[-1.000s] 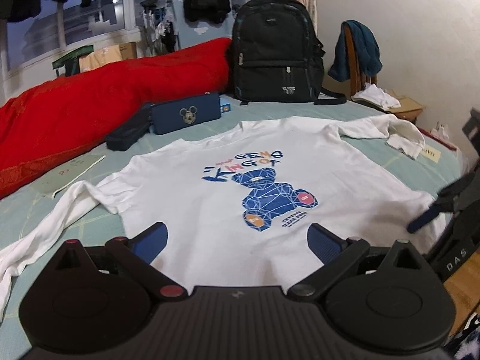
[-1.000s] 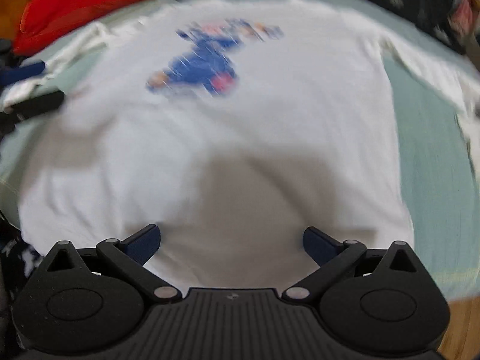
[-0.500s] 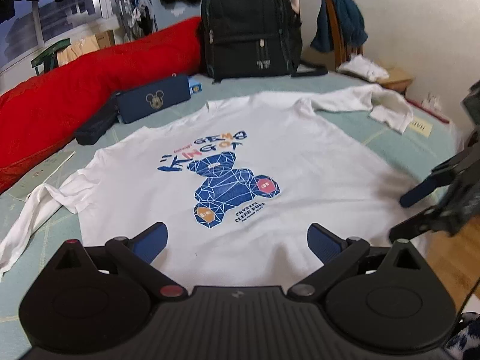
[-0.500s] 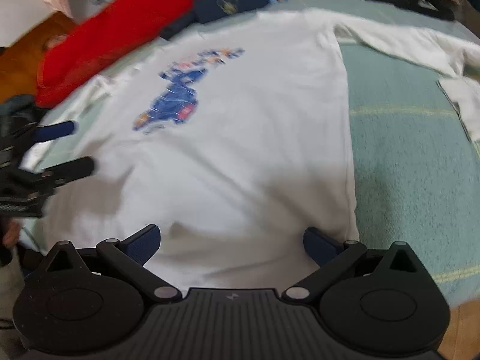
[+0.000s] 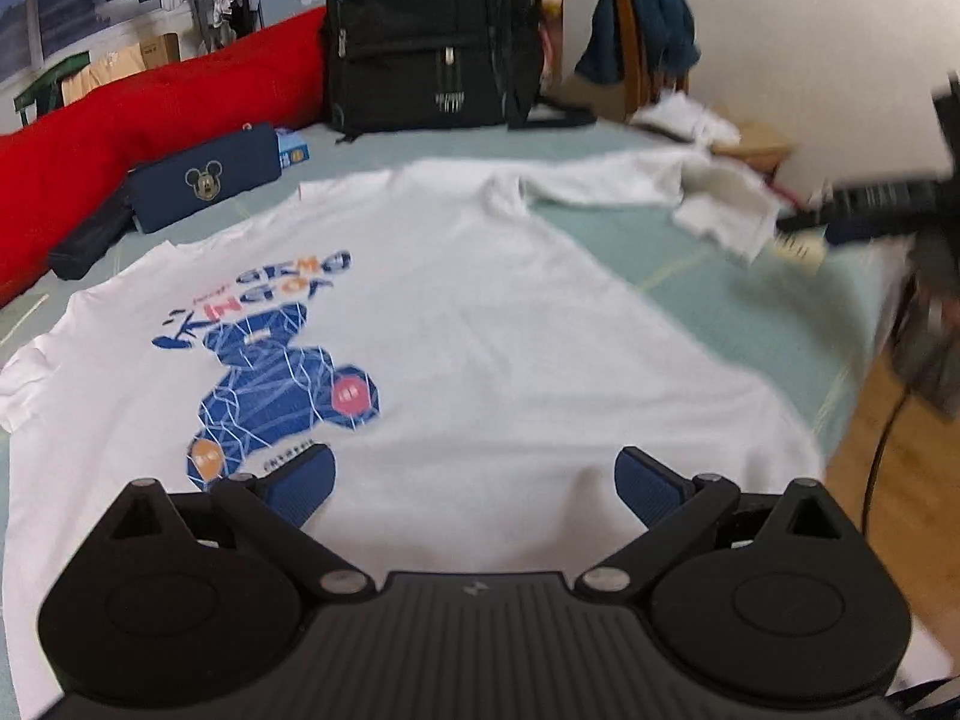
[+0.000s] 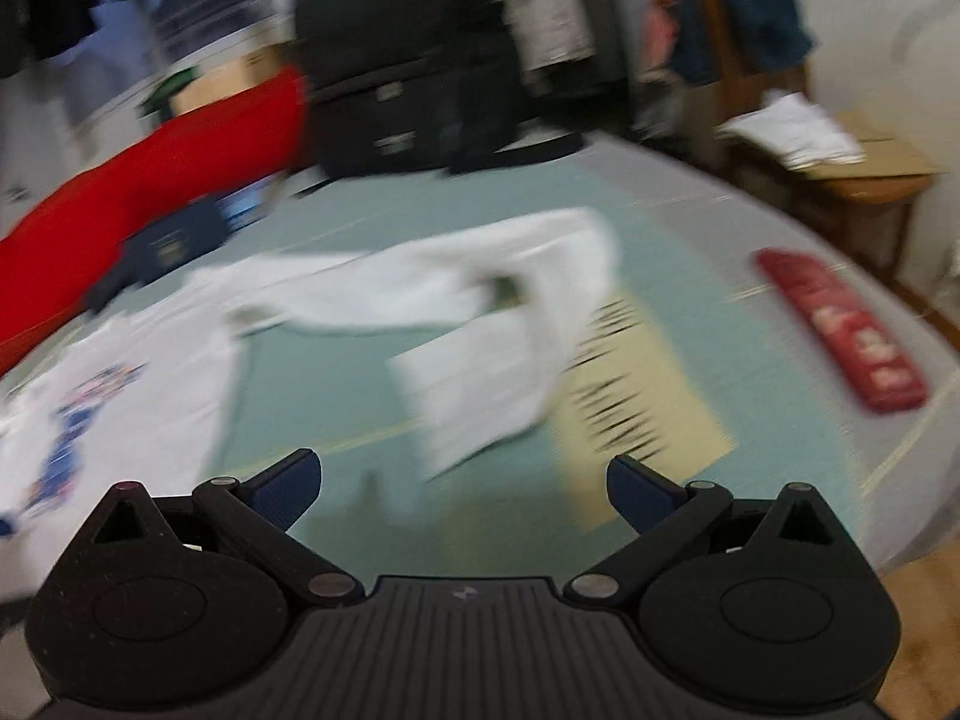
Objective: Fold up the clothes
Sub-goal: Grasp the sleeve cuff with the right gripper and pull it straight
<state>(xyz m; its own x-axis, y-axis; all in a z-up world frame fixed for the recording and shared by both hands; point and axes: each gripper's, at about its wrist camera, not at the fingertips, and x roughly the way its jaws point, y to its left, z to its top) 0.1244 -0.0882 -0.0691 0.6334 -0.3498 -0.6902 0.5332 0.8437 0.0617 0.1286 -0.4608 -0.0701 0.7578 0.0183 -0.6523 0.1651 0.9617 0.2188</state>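
Note:
A white long-sleeved shirt (image 5: 480,324) with a blue bear print (image 5: 270,384) lies flat, front up, on the green bed. My left gripper (image 5: 474,480) hovers open over the hem, nothing between its blue pads. In the right wrist view, which is blurred, the shirt's right sleeve (image 6: 456,300) stretches across the bed with its cuff end bent back toward me. My right gripper (image 6: 462,486) is open just short of that cuff, holding nothing. It also shows at the right edge of the left wrist view as a dark blurred gripper (image 5: 864,210).
A black backpack (image 5: 426,36) and a red quilt (image 5: 132,132) line the far side of the bed. A dark blue pencil case (image 5: 204,177) lies beside the shirt's collar. A red flat pack (image 6: 840,330) and a yellowish printed sheet (image 6: 636,414) lie near the sleeve. A chair (image 5: 642,48) stands beyond.
My right gripper swung away from the shirt's hem toward the right sleeve. The left gripper shifted right along the hem and closer to the shirt. Both stayed open.

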